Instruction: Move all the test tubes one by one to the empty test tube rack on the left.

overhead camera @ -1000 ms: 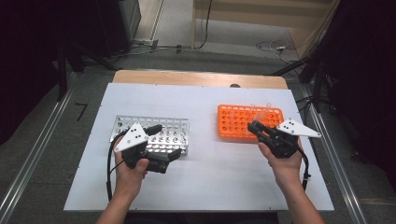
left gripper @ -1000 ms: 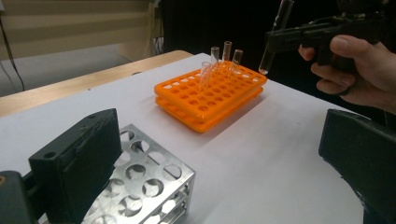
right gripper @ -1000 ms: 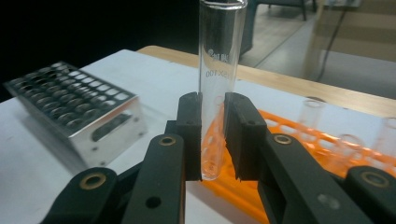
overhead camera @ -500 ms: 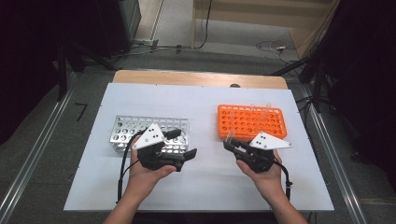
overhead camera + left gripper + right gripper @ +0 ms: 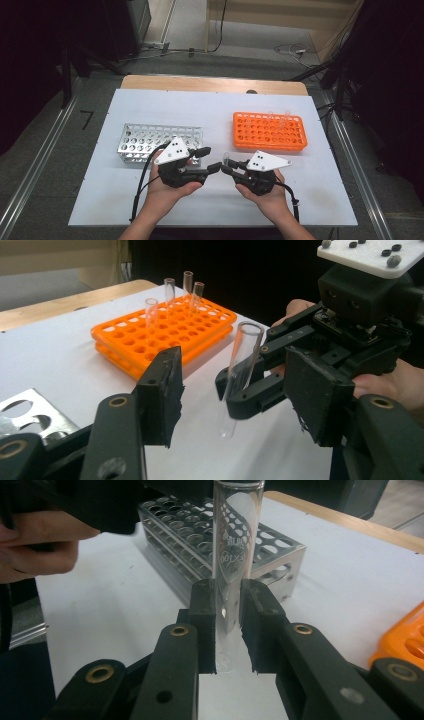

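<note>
The right claw (image 5: pixel 227 625) pinches a glass tube (image 5: pixel 233 555) upright near its bottom so the top sticks out for the left claw (image 5: pixel 235 395), whose jaws have just been closing around it without touching, above the white table (image 5: pixel 150 210) between the silver rack (image 5: pixel 135 142) and orange rack (image 5: pixel 270 132).

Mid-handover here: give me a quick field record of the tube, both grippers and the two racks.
held item: glass test tube, upright
right gripper: shut on the tube's lower part
left gripper: jaws have just been closing, pads either side of the tube, not yet touching
orange rack: right of centre, a few tubes standing at its back
metal rack: left side, holes look empty
table: white top
</note>
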The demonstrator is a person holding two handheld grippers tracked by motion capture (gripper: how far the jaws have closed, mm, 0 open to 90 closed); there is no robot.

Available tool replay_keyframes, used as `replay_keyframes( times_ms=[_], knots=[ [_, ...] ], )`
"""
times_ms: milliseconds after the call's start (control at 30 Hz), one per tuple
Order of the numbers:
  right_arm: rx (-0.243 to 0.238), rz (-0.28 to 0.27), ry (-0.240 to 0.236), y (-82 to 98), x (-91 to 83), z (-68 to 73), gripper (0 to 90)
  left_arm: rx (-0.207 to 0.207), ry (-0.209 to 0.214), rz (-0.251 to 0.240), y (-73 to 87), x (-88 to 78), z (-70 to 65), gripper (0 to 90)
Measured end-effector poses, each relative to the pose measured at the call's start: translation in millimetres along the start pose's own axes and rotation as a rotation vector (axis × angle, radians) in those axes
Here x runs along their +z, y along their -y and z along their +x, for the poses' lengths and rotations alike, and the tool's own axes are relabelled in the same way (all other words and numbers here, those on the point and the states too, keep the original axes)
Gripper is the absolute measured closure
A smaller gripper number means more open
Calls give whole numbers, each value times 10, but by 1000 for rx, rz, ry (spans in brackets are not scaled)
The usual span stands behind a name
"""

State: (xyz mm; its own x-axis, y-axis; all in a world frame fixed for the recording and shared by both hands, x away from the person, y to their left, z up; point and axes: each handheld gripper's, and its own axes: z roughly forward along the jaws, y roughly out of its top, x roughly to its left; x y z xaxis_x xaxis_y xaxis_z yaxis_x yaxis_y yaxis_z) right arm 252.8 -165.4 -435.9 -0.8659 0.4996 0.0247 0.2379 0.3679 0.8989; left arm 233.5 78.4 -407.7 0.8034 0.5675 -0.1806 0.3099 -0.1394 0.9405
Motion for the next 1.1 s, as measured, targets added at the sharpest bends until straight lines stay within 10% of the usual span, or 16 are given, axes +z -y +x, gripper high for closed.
replay_keyframes(
  times_ms=[1100],
  knots=[
    [-31, 15, -45, -26, 73, 170, 742, 19, -1, 39, 35, 116, -84, 735]
  ],
)
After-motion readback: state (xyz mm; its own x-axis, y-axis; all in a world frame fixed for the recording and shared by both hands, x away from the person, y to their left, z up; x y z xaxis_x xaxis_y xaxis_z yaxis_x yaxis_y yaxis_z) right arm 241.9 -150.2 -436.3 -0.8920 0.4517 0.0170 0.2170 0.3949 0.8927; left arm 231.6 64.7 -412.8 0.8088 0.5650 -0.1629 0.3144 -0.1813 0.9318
